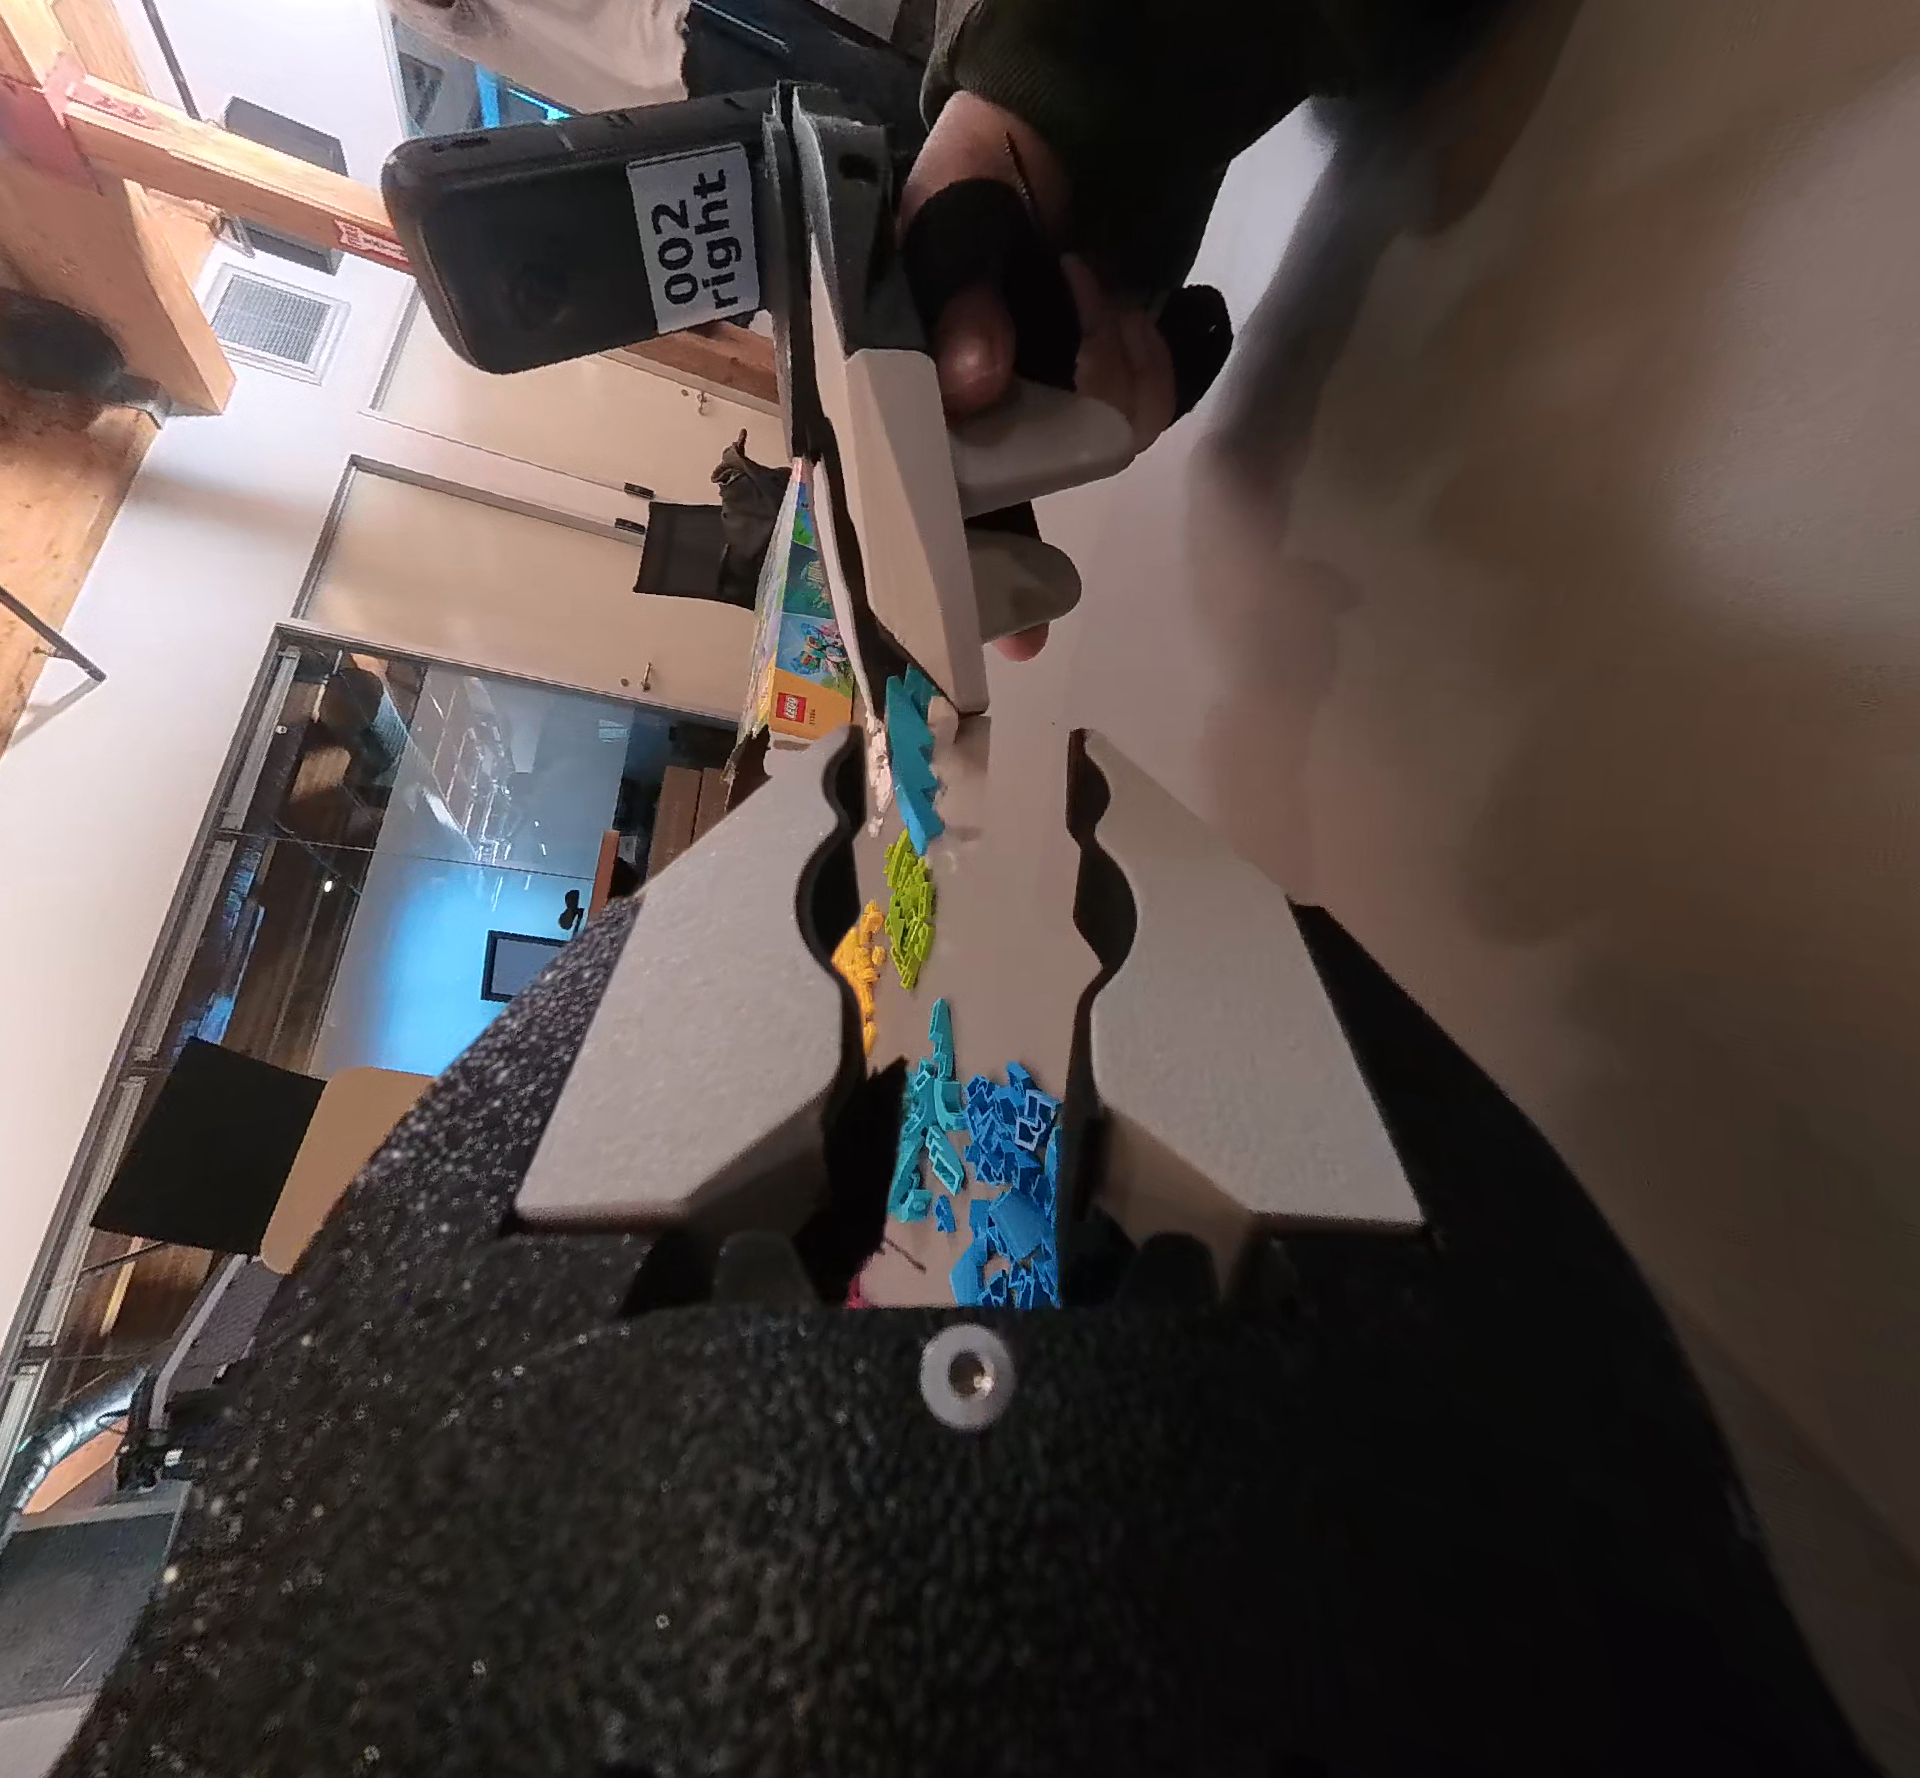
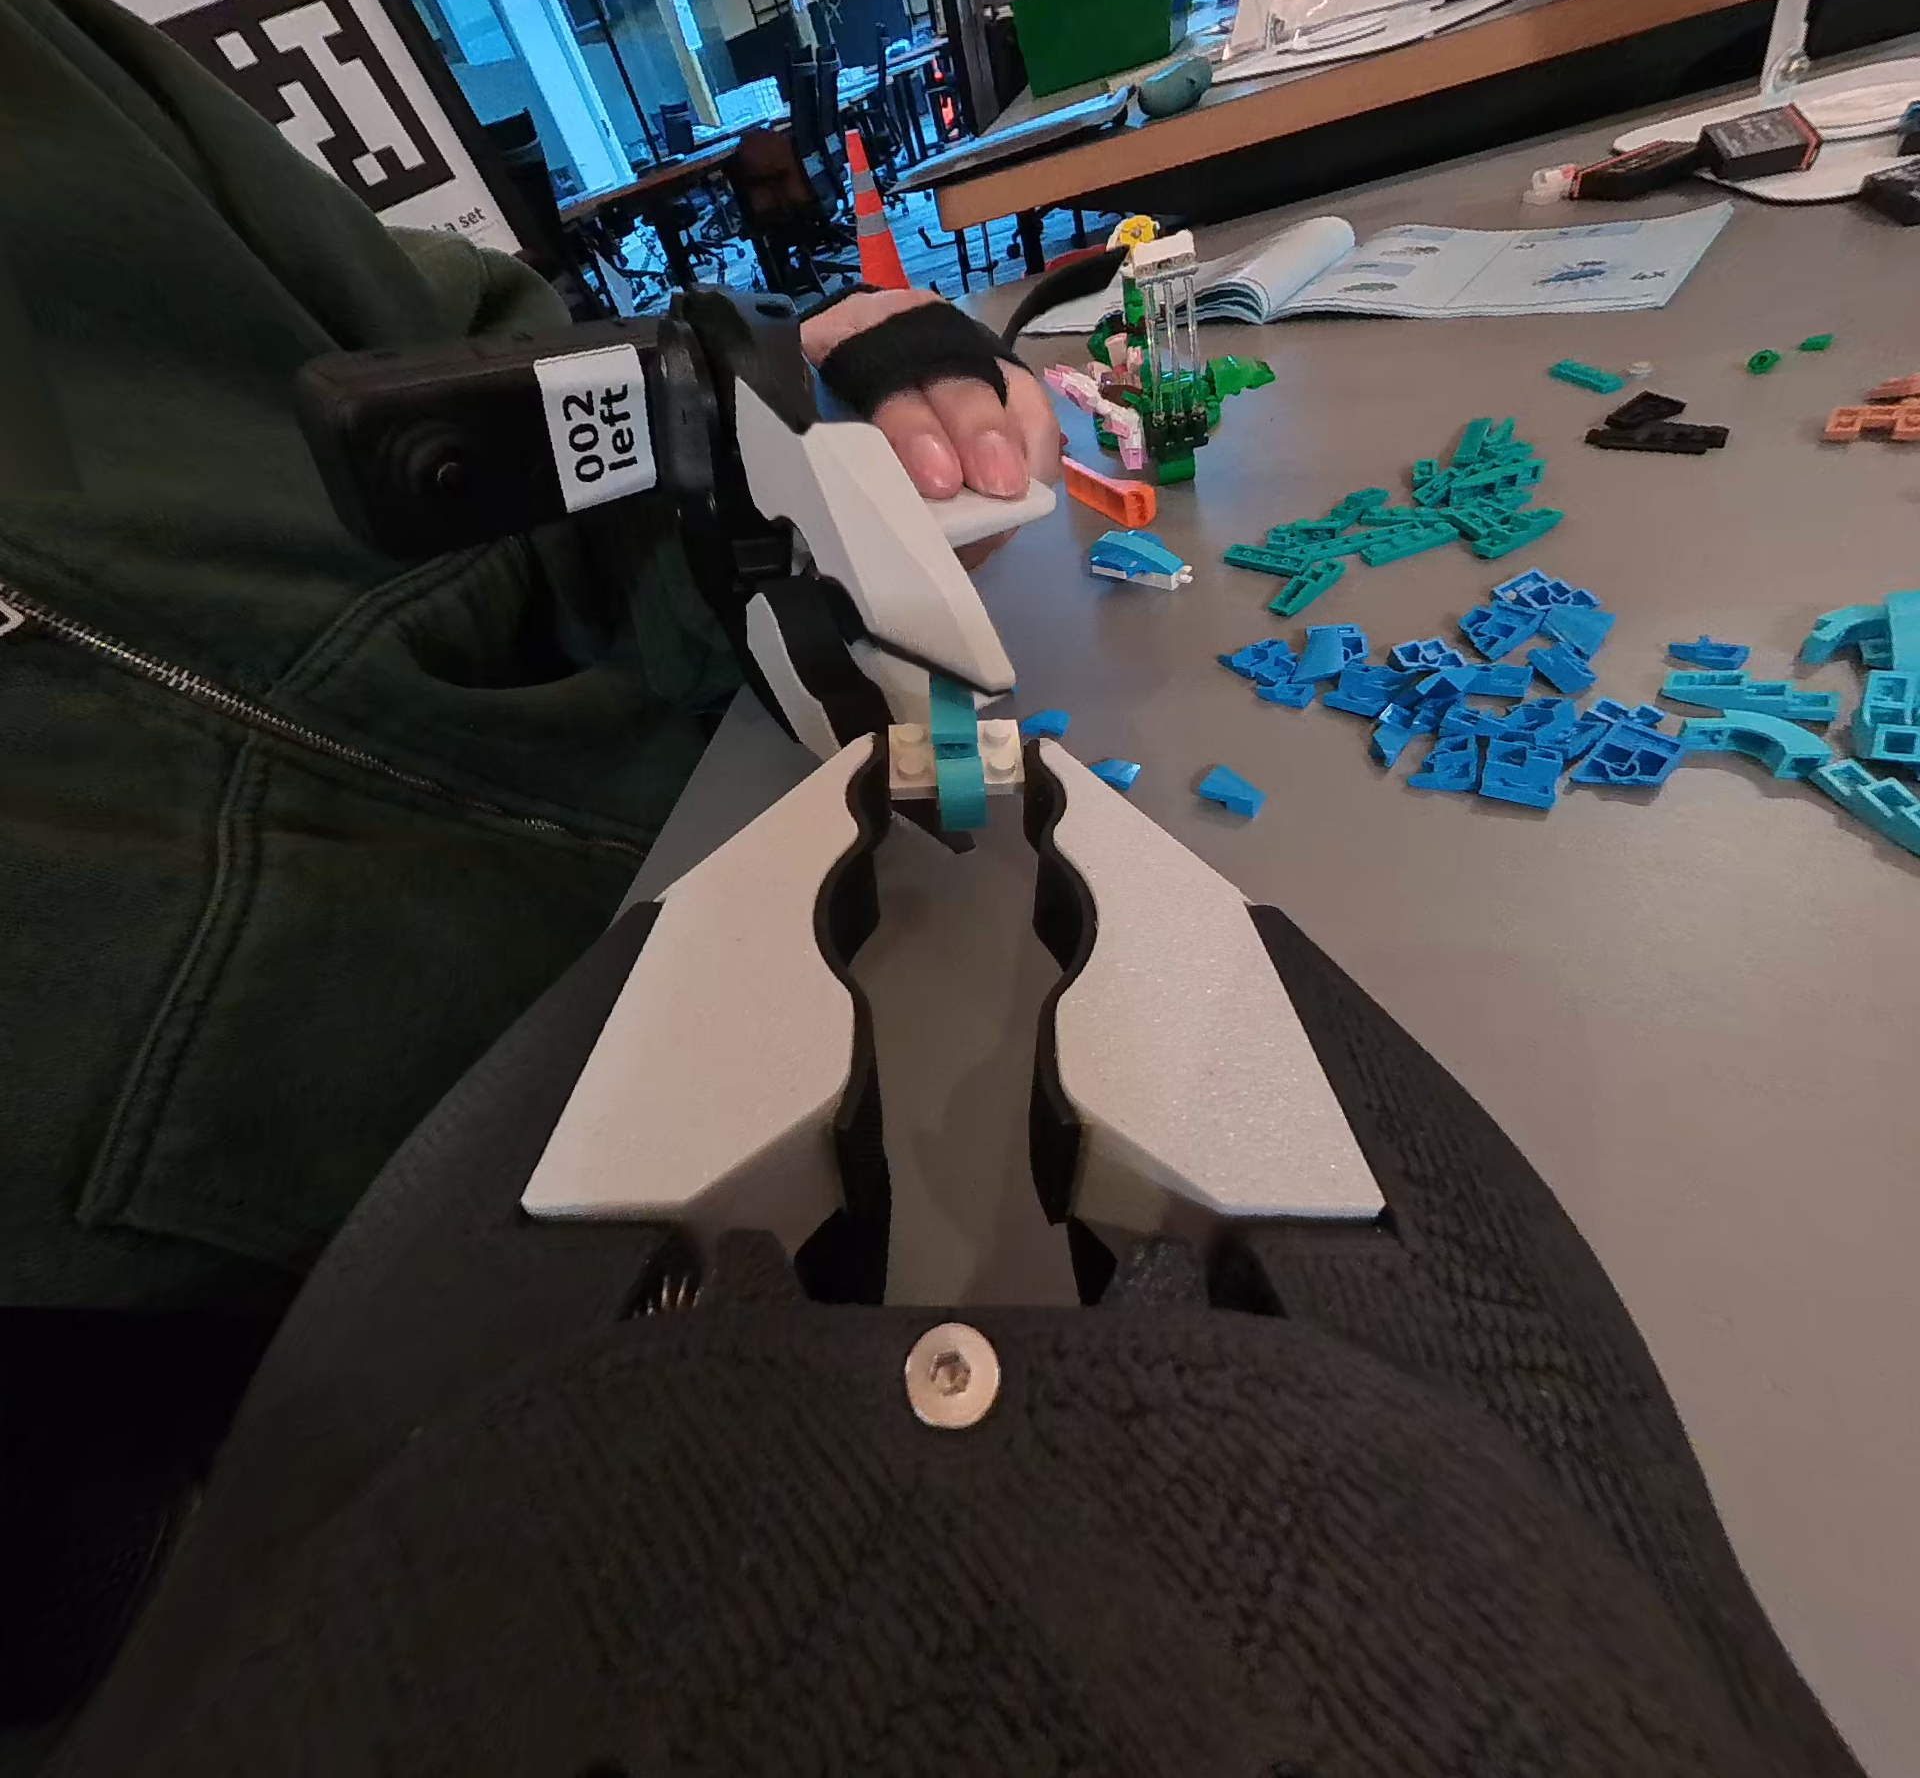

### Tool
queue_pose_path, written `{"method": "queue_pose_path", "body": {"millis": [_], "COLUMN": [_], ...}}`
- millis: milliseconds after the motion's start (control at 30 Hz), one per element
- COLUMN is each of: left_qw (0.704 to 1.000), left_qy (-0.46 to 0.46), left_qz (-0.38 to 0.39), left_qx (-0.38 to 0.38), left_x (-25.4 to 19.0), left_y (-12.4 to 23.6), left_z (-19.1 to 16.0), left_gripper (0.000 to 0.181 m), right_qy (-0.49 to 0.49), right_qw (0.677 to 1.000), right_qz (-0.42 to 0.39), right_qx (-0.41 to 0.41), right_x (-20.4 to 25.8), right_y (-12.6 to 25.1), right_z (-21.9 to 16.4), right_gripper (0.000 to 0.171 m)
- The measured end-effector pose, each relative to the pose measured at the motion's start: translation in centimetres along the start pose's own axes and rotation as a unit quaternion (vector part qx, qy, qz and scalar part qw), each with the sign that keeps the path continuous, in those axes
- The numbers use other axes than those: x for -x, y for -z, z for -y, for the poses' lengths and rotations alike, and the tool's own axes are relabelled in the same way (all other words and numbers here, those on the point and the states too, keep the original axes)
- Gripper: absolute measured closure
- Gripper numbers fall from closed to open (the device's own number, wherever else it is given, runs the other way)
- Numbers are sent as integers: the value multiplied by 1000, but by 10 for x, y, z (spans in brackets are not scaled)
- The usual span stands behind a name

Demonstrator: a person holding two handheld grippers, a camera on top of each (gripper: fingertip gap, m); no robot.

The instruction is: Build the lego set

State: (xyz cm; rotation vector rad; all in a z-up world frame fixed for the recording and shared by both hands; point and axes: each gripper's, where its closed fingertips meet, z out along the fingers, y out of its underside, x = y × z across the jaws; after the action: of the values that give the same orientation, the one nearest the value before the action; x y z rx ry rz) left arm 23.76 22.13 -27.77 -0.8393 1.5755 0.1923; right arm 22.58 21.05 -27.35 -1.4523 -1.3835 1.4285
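Observation:
A small assembly (image 2: 1000,764), a white plate with a teal curved piece across it, sits between the fingertips of my right gripper (image 2: 954,757), which is shut on it just above the grey table (image 2: 1351,1001). My left gripper (image 2: 935,689) comes in from the upper left, with its tips around the top of the teal piece. In the left wrist view, the left gripper (image 1: 966,746) is open with a wide gap. The assembly (image 1: 914,772) lies near one of its fingers. The right gripper (image 1: 961,700) reaches it from above.
Sorted brick piles lie on the table to the right: blue (image 2: 1475,700), dark teal (image 2: 1455,502) and light teal (image 2: 1849,710). Behind them are an open instruction booklet (image 2: 1455,263), a built green plant model (image 2: 1164,378), an orange piece (image 2: 1107,492) and black pieces (image 2: 1652,424). The set's box (image 1: 800,627) stands farther off. My left and right fingertips are right by each other.

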Motion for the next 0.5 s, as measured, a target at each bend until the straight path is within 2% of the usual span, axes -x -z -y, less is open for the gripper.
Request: {"method": "queue_pose_path", "body": {"millis": [167,300,400,500], "left_qw": [1000,997,980,940], "left_qy": [16,76,193,325], "left_qz": [-8,-20,-46,-94], "left_qx": [5,-3,-21,-45], "left_x": [-1,3,10,16], "left_y": [3,18,29,33], "left_z": [-3,-8,-8,-2], "left_gripper": [140,134,138,148], "right_qy": [2,15,42,75], "right_qw": [1000,1000,998,996], "right_qz": [-4,-21,-36,-48], "right_qx": [0,9,13,22], "right_x": [-1,-6,-10,-10], "right_y": [-1,-1,-2,-2], "right_z": [-1,-1,0,-1], "right_gripper": [147,147,147,147]}}
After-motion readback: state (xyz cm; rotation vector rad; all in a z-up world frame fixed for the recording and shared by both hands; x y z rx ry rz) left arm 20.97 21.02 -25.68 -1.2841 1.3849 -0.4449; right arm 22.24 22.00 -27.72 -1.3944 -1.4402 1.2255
